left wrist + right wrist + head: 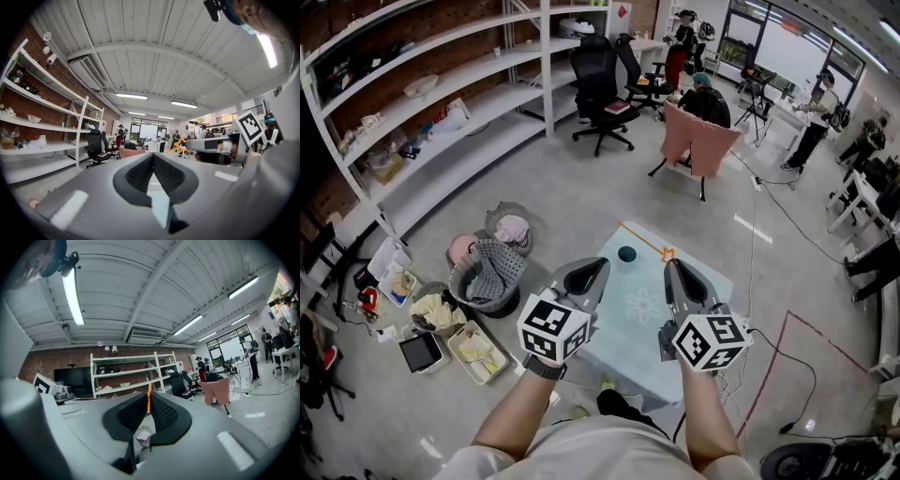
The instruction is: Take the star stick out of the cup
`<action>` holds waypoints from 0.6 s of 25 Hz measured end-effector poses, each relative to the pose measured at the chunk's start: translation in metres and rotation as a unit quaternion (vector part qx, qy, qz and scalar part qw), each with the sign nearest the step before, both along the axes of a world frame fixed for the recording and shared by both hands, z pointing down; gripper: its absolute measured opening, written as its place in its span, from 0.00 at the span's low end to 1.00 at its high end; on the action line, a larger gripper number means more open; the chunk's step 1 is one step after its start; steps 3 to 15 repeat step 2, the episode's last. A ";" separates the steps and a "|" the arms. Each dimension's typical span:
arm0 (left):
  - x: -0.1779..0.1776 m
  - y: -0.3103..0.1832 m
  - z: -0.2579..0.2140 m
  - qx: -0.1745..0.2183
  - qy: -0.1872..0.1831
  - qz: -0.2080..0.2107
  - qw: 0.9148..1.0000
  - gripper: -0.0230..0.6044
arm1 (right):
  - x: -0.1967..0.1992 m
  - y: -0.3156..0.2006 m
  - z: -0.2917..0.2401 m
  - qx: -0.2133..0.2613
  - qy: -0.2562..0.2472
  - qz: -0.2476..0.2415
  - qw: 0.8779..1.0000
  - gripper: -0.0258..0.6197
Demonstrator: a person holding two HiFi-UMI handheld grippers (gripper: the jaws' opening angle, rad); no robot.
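Note:
A small dark teal cup (626, 254) stands at the far side of the pale blue table (628, 323). The orange star stick (667, 253) is to the right of the cup and apart from it, pinched at the tip of my right gripper (672, 266). In the right gripper view the stick (148, 401) shows as a thin orange strip between the shut jaws. From the left gripper view the orange star (179, 145) pokes out past the right gripper's tip. My left gripper (601, 266) hovers left of the cup, shut with nothing in it.
Wire baskets with cloth (492, 272) and trays of clutter (473, 352) sit on the floor to the left of the table. White shelving (441, 103) runs along the left wall. A pink chair (701, 141), black office chairs and several people are at the back.

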State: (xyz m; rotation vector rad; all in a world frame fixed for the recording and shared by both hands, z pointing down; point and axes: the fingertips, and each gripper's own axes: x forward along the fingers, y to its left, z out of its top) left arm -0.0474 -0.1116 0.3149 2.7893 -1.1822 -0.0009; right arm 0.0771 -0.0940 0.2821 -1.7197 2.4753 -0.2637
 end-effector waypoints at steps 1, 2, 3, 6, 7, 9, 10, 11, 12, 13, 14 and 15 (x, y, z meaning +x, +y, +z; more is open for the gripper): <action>0.000 0.000 -0.001 0.000 0.000 0.001 1.000 0.05 | 0.000 0.000 -0.001 0.000 0.000 0.000 1.000 0.08; 0.001 0.000 -0.001 0.000 0.000 0.001 1.000 0.05 | 0.000 0.000 -0.001 0.000 0.000 0.001 1.000 0.08; 0.001 0.000 -0.001 0.000 0.000 0.001 1.000 0.05 | 0.000 0.000 -0.001 0.000 0.000 0.001 1.000 0.08; 0.001 0.000 -0.001 0.000 0.000 0.001 1.000 0.05 | 0.000 0.000 -0.001 0.000 0.000 0.001 1.000 0.08; 0.001 0.000 -0.001 0.000 0.000 0.001 1.000 0.05 | 0.000 0.000 -0.001 0.000 0.000 0.001 1.000 0.08; 0.001 0.000 -0.001 0.000 0.000 0.001 1.000 0.05 | 0.000 0.000 -0.001 0.000 0.000 0.001 1.000 0.08; 0.001 0.000 -0.001 0.000 0.000 0.001 1.000 0.05 | 0.000 0.000 -0.001 0.000 0.000 0.001 1.000 0.08; 0.001 0.000 -0.001 0.000 0.000 0.001 1.000 0.05 | 0.000 0.000 -0.001 0.000 0.000 0.001 1.000 0.08; 0.001 0.000 -0.001 0.000 0.000 0.001 1.000 0.05 | 0.000 0.000 -0.001 0.000 0.000 0.001 1.000 0.08; 0.001 0.000 -0.001 0.000 0.000 0.001 1.000 0.05 | 0.000 0.000 -0.001 0.000 0.000 0.001 1.000 0.08; 0.001 0.000 -0.001 0.000 0.000 0.001 1.000 0.05 | 0.000 0.000 -0.001 0.000 0.000 0.001 1.000 0.08; 0.001 0.000 -0.001 0.000 0.000 0.001 1.000 0.05 | 0.000 0.000 -0.001 0.000 0.000 0.001 1.000 0.08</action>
